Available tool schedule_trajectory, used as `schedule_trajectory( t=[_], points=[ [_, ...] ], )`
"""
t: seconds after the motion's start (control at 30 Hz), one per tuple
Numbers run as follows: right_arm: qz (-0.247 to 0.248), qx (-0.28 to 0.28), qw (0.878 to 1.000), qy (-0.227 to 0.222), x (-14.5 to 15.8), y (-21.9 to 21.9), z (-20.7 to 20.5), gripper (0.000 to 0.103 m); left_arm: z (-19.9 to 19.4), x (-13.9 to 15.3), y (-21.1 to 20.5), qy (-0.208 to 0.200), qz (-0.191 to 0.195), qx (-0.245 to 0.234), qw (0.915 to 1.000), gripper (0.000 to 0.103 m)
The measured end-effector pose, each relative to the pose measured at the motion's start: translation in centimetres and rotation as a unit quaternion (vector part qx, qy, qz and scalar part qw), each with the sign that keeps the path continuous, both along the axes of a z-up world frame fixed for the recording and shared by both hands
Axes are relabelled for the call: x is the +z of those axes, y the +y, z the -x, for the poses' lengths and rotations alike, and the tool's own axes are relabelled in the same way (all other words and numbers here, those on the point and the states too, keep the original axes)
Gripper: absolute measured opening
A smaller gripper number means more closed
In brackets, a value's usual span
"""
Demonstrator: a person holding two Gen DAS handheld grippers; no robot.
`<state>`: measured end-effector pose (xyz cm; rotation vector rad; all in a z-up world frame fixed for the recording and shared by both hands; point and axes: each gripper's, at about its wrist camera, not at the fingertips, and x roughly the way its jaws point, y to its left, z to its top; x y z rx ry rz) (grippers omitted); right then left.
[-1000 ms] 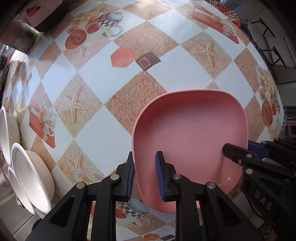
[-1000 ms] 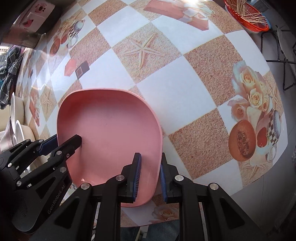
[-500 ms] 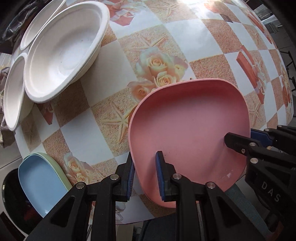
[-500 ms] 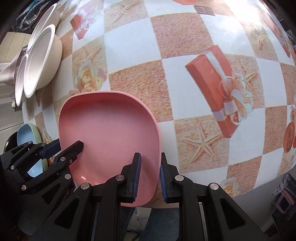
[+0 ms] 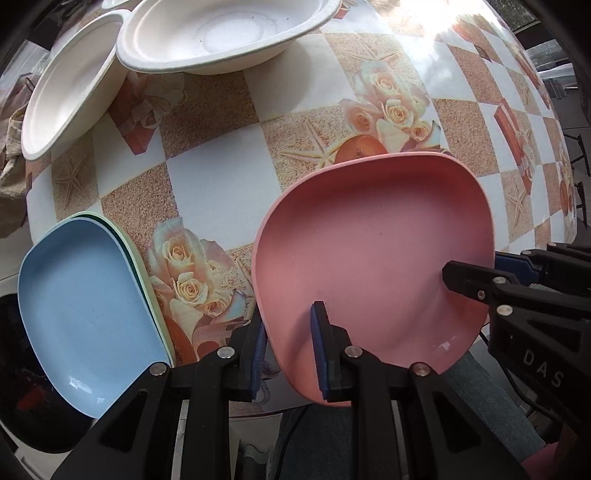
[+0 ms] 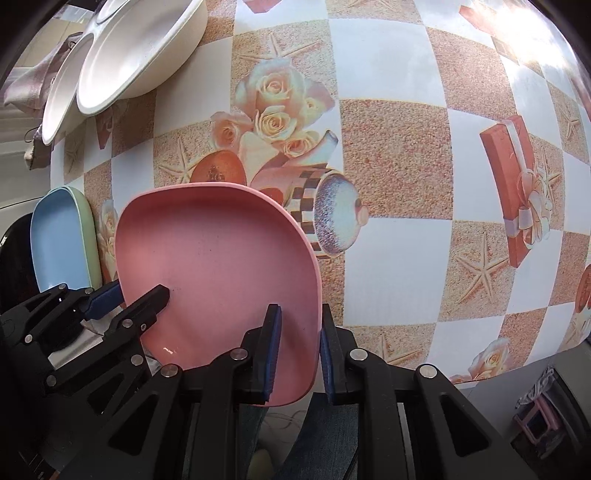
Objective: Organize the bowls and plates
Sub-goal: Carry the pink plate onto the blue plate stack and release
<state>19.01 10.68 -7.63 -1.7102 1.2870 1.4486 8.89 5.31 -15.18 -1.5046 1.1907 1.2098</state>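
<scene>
A pink square plate (image 5: 373, 258) is held above the table's near edge by both grippers. My left gripper (image 5: 288, 343) is shut on its left rim. My right gripper (image 6: 297, 343) is shut on its right rim, and the plate shows in the right wrist view (image 6: 218, 266) too. The right gripper also shows at the plate's far side in the left wrist view (image 5: 476, 273). A blue plate (image 5: 81, 314) lies on a pale green plate (image 5: 142, 266) to the left of the pink one. White bowls (image 5: 218, 33) stand at the back left.
The table (image 5: 207, 177) has a checked cloth with roses and starfish. The blue and green stack (image 6: 55, 243) hangs at the near left edge over a dark object. A cloth (image 6: 29, 81) lies behind the white bowls (image 6: 129, 55). The table edge runs just below the grippers.
Both grippers have swung left with the pink plate. The white bowls have come closer, and the blue and green stack is now right beside the pink plate.
</scene>
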Motion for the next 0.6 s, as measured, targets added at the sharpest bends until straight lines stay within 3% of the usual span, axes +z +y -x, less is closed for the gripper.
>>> schedule_trajectory(
  t=[0.2,0.27,0.4,0.6],
  points=[
    [-0.004,0.016,1.0,-0.005,1.9,-0.9,6.7,0.022,2.6,2.3,-1.0,-0.004,-0.025,0.009,0.9996,0.024],
    [-0.005,0.016,1.0,-0.003,3.0,-0.9,7.0,0.022,2.8,3.9,0.4,-0.005,-0.032,0.011,0.9994,0.024],
    [-0.011,0.018,1.0,0.002,4.5,-1.0,8.3,0.022,3.0,5.5,-0.1,-0.002,-0.049,0.014,0.9987,0.024],
    [-0.025,0.027,0.999,0.006,7.1,-2.2,11.0,0.022,2.8,10.2,-1.9,0.0,-0.068,0.022,0.9974,0.024]
  ],
)
